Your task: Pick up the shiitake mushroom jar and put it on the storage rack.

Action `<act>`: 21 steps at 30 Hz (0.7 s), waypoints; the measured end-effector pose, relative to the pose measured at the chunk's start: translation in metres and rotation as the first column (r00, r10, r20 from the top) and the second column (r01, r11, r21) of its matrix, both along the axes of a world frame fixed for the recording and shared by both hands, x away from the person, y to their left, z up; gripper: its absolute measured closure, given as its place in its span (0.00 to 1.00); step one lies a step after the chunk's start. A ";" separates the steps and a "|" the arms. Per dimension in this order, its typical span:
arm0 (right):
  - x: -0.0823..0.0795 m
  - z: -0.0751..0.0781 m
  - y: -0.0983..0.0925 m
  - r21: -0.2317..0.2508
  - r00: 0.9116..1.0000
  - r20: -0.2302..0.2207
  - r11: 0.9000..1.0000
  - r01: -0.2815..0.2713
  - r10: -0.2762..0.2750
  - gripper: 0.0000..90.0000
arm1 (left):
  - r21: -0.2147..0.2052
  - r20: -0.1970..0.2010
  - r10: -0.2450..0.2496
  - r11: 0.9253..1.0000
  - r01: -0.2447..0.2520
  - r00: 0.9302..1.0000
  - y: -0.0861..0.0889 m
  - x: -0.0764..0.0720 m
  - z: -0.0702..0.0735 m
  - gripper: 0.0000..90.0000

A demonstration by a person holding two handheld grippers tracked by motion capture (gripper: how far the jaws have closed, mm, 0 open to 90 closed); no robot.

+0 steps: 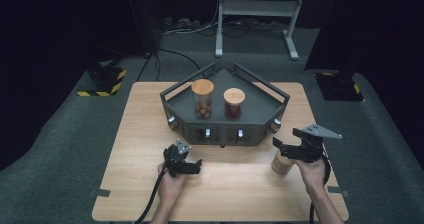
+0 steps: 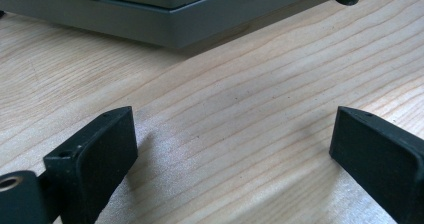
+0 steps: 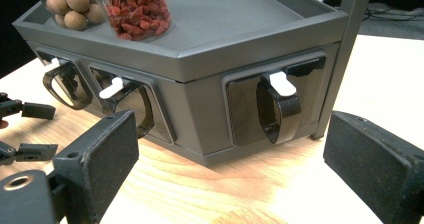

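While both grippers hover with fingers apart and empty, the right gripper (image 1: 291,149) stands above a lidded jar (image 1: 281,164) on the worktop (image 1: 240,184); grasping it seems next, while the left gripper (image 1: 192,165) waits.

Fixed high camera looks forward and down over the table (image 1: 150,114); both gripper cameras sit low (close up), sharing the grey rack (image 3: 210,91).

jar (image 1: 281,164) partly hidden behind right hand-held gripper (image 1: 287,150)
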State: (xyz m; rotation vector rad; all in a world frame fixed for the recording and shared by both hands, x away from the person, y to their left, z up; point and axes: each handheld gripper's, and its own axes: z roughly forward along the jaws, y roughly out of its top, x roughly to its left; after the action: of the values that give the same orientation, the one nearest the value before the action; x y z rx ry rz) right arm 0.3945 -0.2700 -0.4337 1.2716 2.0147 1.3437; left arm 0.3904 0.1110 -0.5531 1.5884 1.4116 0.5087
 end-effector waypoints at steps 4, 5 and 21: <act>-0.001 -0.003 -0.002 0.001 1.000 -0.005 1.000 -0.001 0.001 0.08 | 0.000 0.000 0.000 1.000 0.000 1.000 0.000 0.000 0.000 0.05; -0.001 -0.004 -0.003 0.002 1.000 -0.006 1.000 -0.002 0.002 0.08 | 0.000 0.000 0.000 1.000 0.000 1.000 0.000 0.000 0.000 0.05; -0.006 -0.015 -0.008 -0.003 1.000 -0.004 1.000 -0.005 0.005 0.08 | -0.001 0.000 0.001 1.000 -0.001 1.000 0.000 0.000 0.000 0.05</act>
State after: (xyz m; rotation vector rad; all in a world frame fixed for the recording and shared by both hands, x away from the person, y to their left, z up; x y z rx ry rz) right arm 0.3882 -0.2784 -0.4486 1.2699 2.0232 1.3411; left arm 0.3904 0.1109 -0.5531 1.5870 1.4121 0.5087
